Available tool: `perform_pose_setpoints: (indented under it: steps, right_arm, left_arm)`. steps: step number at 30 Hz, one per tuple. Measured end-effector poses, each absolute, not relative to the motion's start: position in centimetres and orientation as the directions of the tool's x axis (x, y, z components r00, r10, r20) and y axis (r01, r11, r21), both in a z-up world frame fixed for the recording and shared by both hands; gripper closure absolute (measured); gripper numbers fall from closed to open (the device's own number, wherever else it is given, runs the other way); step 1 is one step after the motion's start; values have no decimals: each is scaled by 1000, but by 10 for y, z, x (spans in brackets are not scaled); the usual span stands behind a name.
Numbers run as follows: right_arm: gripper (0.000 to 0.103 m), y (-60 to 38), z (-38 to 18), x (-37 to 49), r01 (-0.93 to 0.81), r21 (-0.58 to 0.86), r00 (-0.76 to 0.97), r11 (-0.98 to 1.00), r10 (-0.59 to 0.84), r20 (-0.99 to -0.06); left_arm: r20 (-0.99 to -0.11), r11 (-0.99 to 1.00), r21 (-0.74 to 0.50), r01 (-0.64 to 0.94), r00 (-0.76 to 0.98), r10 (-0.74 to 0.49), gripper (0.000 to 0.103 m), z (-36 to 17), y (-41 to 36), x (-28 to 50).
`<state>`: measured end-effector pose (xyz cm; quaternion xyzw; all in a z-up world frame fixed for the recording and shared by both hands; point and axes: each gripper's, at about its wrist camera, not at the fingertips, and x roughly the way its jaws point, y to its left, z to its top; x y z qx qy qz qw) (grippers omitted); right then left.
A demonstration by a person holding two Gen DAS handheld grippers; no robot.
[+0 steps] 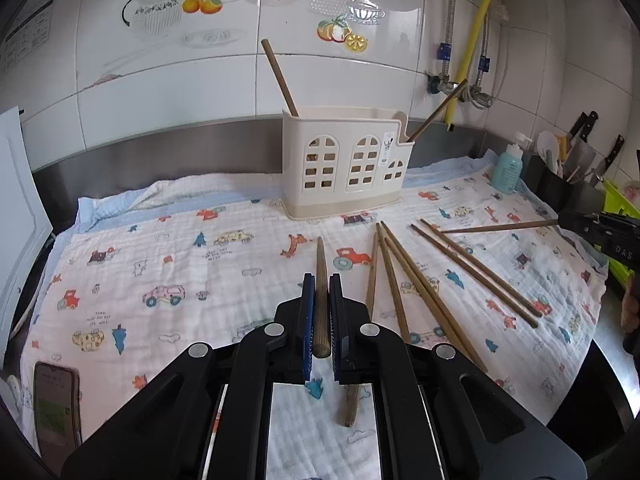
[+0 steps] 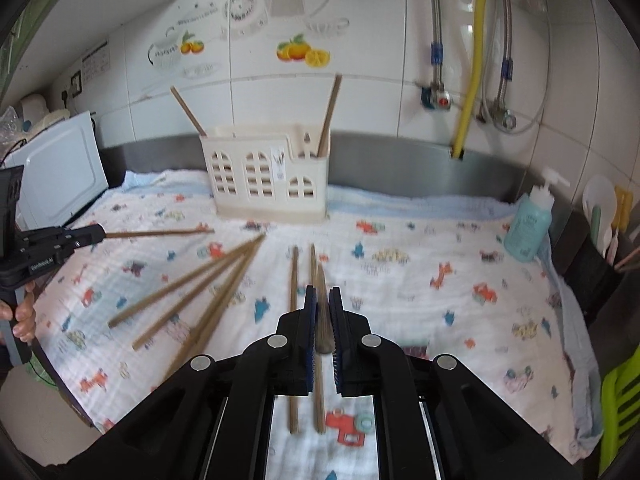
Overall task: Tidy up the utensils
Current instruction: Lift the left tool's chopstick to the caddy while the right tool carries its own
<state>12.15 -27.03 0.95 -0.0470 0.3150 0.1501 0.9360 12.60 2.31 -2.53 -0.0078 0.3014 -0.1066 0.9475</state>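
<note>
Left wrist view: left gripper [image 1: 321, 288] is clamped on a chopstick [image 1: 321, 264], long axis straight ahead — cream utensil holder [image 1: 344, 168] is seen dead ahead beyond the tips. Right gripper [image 2: 322, 300] likewise pinches a chopstick [image 2: 321, 280]; holder [image 2: 266, 184] lies ahead-left.

nine brown wooden chopsticks in all. two stand in the holder: the left standing chopstick [image 1: 280, 76] and the right standing chopstick [image 1: 438, 110]. two are clamped, the left-held chopstick [image 1: 320, 264] in the left gripper [image 1: 321, 292] and the right-held chopstick [image 2: 320, 280] in the right gripper [image 2: 322, 300]. five loose chopsticks [image 1: 474, 276] lie on the cloth. that makes two black grippers. there is one cream plastic utensil holder with arched window cut-outs [image 1: 344, 168], one white muslin cloth printed with cars [image 1: 180, 248], one teal pump bottle [image 1: 506, 170], one dark mobile phone [image 1: 56, 404], one yellow hose [image 1: 476, 36] and two braided metal hoses [image 2: 435, 20].
</note>
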Motion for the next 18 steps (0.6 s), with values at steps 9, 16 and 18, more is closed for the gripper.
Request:
perform_pose_setpoints:
  steps: [9, 16, 18]
  right_arm:
    - [97, -257, 60, 144, -377, 29, 762, 926, 327, -560]
    - [97, -244, 119, 182, -424, 23, 764, 905, 371, -528]
    - [97, -241, 134, 194, -436, 27, 760, 900, 384, -524]
  left_arm:
    - [-539, 970, -65, 233, 810, -230, 97, 3, 18, 141]
    - [-525, 963, -63, 261, 812, -254, 97, 30, 15, 164]
    - [-525, 962, -61, 266, 811, -258, 97, 36, 14, 171]
